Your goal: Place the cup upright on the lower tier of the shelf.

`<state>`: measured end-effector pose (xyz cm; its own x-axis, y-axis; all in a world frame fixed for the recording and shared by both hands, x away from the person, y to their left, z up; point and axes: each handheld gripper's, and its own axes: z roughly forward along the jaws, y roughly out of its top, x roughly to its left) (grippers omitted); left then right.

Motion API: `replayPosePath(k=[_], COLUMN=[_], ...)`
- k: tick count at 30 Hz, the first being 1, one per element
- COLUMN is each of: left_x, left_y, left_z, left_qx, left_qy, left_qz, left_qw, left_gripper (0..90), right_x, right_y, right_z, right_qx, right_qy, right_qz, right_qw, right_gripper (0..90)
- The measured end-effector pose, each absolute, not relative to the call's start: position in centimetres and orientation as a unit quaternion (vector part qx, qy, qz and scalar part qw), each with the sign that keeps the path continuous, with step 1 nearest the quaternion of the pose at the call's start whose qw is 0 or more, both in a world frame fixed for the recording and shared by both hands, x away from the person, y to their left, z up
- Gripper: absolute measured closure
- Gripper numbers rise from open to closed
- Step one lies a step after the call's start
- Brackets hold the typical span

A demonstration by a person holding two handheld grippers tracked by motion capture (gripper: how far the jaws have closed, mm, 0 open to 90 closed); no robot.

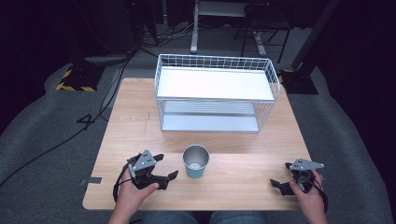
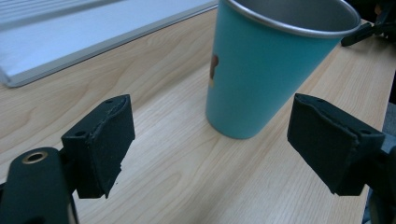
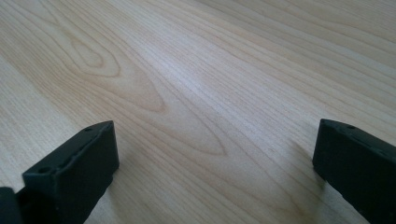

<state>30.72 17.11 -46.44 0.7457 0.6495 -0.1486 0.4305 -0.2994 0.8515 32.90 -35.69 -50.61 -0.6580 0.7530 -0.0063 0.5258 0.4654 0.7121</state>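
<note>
A teal metal cup [image 1: 195, 161] with a silver rim stands upright near the front middle of the wooden table [image 1: 130, 121]. In the left gripper view the cup [image 2: 261, 70] rises just beyond the open jaws, a small picture on its side. My left gripper [image 1: 166, 166] is open, a short way left of the cup and pointing toward it. My right gripper [image 1: 280, 174] is open near the table's front right corner, nothing between its jaws. In the right gripper view its wide-apart jaws frame bare wood [image 3: 205, 93].
A white wire rack [image 1: 215, 93] with two shelves stands at the back middle of the table; its lower shelf [image 2: 70, 42] lies beyond the cup. Cables run over the grey floor [image 1: 56, 140] at the left. Desk legs and a stand foot lie behind the table.
</note>
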Motion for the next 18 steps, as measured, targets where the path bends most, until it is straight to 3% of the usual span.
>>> replayPosePath(k=[10, 18], left_x=[31.2, 31.2], left_y=[14.0, 11.6], left_z=[-47.1, -48.0], left_qx=[0.803, 0.807], left_qy=[0.32, 0.322], left_qz=[0.09, 0.109], left_qw=[0.494, 0.482], left_gripper=[16.0, 15.6], right_x=[32.9, 32.9], right_y=[-35.7, -35.7], right_z=[-50.6, -50.6], right_qx=[0.382, 0.381], right_qy=[0.84, 0.84], right_qz=[0.35, 0.35], right_qw=[0.163, 0.163], right_gripper=[0.4, 0.4])
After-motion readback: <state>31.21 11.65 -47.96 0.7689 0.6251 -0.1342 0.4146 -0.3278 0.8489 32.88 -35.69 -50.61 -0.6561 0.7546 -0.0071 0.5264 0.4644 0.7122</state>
